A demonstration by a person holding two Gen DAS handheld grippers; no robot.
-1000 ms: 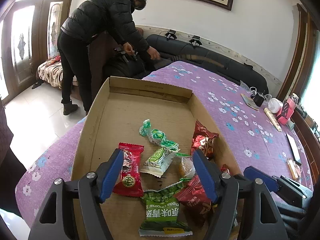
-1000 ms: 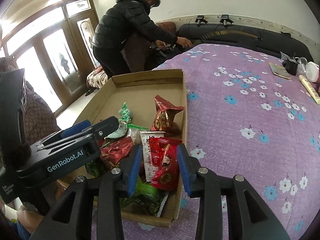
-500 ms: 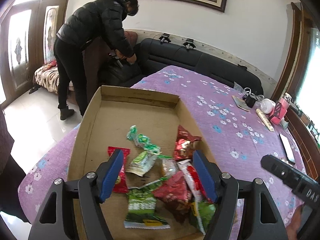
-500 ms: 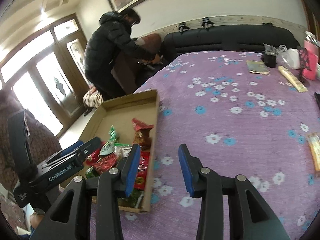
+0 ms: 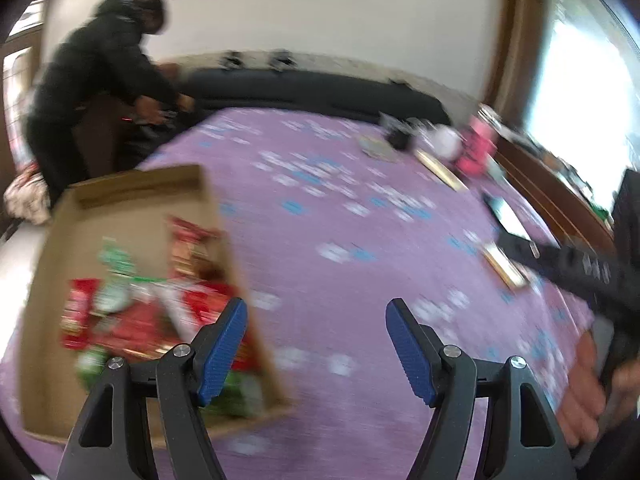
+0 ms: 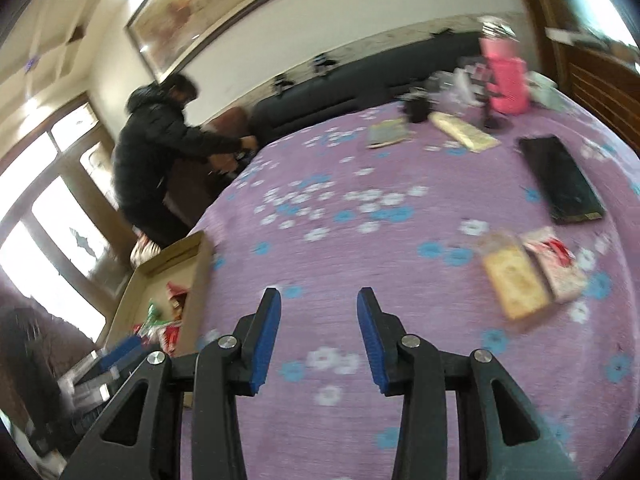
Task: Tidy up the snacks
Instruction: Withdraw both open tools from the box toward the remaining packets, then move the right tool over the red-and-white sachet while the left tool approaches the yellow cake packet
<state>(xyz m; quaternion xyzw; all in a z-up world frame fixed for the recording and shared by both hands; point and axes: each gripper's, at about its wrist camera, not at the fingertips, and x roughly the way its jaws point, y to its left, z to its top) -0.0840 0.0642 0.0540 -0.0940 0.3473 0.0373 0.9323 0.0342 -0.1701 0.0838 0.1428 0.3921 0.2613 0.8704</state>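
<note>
I have both grippers, left (image 5: 316, 346) and right (image 6: 318, 340), with fingers apart and empty. Two flat packets (image 6: 532, 276) lie on the purple cloth (image 6: 340, 240), well apart from the box (image 5: 48, 264). They look light, crinkly and slippery; I would pinch one by an edge.

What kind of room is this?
Probably a living room in someone's home. There's a long dark sofa against the wall, a big framed painting above it, and a table with a purple flowered tablecloth holding a cardboard box of snacks.
</note>
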